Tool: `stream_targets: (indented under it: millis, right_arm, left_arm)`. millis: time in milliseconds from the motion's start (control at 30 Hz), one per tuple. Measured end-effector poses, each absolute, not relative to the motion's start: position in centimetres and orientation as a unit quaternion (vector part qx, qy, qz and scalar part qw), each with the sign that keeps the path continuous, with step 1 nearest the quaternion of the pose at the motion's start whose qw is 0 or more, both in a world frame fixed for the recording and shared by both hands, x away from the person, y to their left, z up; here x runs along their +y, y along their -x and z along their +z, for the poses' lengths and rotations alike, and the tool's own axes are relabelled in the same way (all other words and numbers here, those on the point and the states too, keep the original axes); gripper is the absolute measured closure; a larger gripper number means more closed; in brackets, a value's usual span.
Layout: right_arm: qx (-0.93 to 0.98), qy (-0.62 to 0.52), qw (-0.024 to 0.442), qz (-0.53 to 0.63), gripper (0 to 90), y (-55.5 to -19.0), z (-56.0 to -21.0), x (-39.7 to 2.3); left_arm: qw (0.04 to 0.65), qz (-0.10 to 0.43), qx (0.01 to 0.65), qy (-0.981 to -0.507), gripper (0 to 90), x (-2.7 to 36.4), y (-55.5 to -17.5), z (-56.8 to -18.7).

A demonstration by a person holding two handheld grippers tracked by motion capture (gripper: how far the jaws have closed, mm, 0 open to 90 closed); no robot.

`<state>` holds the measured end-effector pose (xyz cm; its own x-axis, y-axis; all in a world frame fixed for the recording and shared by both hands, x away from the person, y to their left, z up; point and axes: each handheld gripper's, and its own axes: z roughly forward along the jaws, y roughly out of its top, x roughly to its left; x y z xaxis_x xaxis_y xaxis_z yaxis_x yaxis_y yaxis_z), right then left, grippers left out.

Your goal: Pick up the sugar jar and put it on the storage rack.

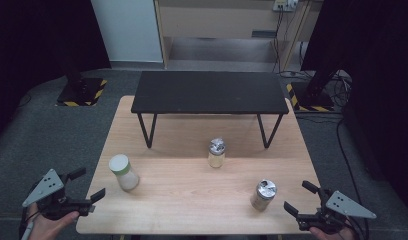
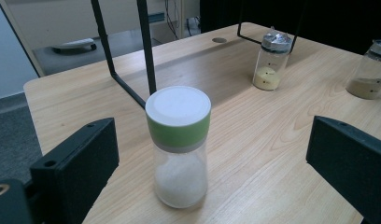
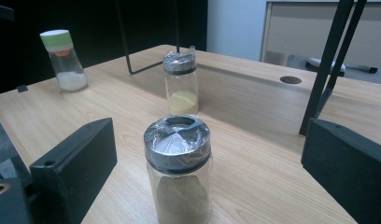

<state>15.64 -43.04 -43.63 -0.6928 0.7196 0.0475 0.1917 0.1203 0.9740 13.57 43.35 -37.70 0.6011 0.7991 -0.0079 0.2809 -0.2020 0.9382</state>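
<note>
Three jars stand upright on the wooden table (image 1: 192, 200). A green-and-white-lidded jar of white powder (image 1: 123, 172) (image 2: 179, 149) (image 3: 63, 59) is at the left. My left gripper (image 1: 89, 187) (image 2: 212, 186) is open just left of it, jaws wide to either side and not touching. A silver-capped jar of brown powder (image 1: 263, 194) (image 3: 178, 175) (image 2: 370, 70) stands at the front right. My right gripper (image 1: 300, 197) (image 3: 207, 186) is open beside it, jaws apart from the glass. A silver-capped jar of yellow powder (image 1: 216, 153) (image 2: 271, 60) (image 3: 181, 84) sits mid-table.
A low black shelf on thin metal legs (image 1: 209, 92) spans the far half of the table; its legs (image 2: 146, 51) (image 3: 331, 60) stand near the jars. A cable hole (image 3: 290, 80) is in the tabletop. Grey floor surrounds the table.
</note>
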Motion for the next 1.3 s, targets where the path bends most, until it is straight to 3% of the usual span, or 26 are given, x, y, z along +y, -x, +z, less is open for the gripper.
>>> stream_targets:
  millis: [1300]
  right_arm:
    - [0.712, -0.321, 0.227, 0.582, 4.3, -15.6, -43.6, -43.1]
  left_arm:
    - [0.495, 0.234, 0.373, -0.749, 2.8, 42.5, -19.1, -38.4]
